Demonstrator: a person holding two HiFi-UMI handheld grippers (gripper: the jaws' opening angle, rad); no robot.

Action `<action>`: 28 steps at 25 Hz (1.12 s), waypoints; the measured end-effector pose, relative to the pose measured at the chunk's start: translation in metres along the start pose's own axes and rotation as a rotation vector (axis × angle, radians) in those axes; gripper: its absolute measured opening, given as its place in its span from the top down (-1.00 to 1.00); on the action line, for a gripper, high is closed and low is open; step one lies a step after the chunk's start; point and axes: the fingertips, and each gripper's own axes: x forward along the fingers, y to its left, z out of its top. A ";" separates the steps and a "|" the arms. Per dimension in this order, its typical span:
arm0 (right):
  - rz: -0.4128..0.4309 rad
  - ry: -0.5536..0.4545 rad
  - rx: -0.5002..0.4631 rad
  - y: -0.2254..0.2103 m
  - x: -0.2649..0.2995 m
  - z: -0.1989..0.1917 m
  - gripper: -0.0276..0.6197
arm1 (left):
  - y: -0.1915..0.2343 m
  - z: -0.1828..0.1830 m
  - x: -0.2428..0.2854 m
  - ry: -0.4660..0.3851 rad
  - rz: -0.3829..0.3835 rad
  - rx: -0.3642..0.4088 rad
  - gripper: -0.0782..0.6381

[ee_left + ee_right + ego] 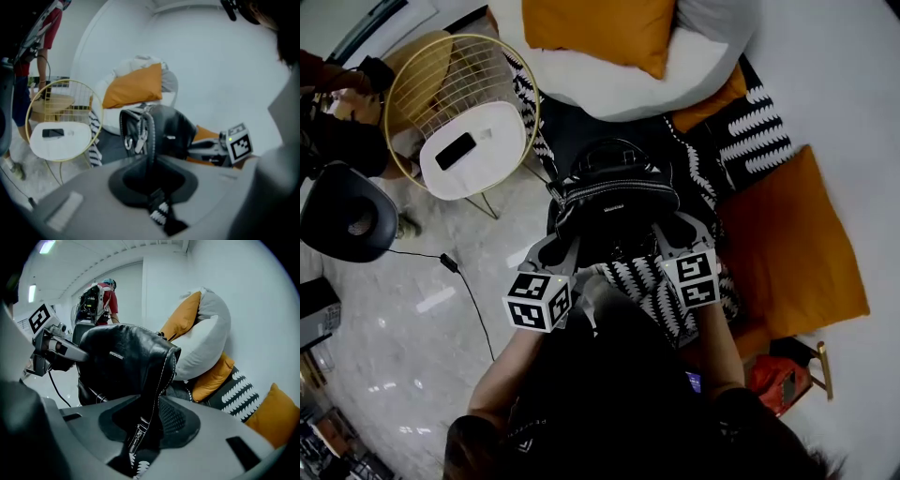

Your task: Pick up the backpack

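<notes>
Two holds on the black backpack (614, 192): left gripper (565, 216) fingers pinch one shoulder strap (149, 136); right gripper (666, 223) fingers pinch the stitched strap (159, 380). Orange cushion (787, 244) alongside.

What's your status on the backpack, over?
Left gripper, right gripper: both shut on backpack straps. Backpack hangs between them. Nothing in the way.

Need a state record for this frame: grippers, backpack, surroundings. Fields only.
left gripper: shut on left strap
right gripper: shut on right strap
backpack: black leather, upright between both grippers
behind backpack: orange cushion, white pillow, black-and-white patterned fabric
side table: round white top, gold wire frame, left of backpack
phone: dark, lying on side table
status: both straps gripped
</notes>
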 end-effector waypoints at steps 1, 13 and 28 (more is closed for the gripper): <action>-0.006 -0.006 0.011 0.002 -0.005 0.001 0.56 | -0.002 0.002 -0.004 -0.004 -0.005 0.013 0.68; -0.120 -0.086 0.108 0.015 -0.066 0.025 0.56 | -0.023 0.042 -0.039 -0.057 -0.089 0.152 0.68; -0.218 -0.159 0.119 0.076 -0.116 0.083 0.56 | 0.002 0.081 -0.111 -0.172 -0.174 0.224 0.68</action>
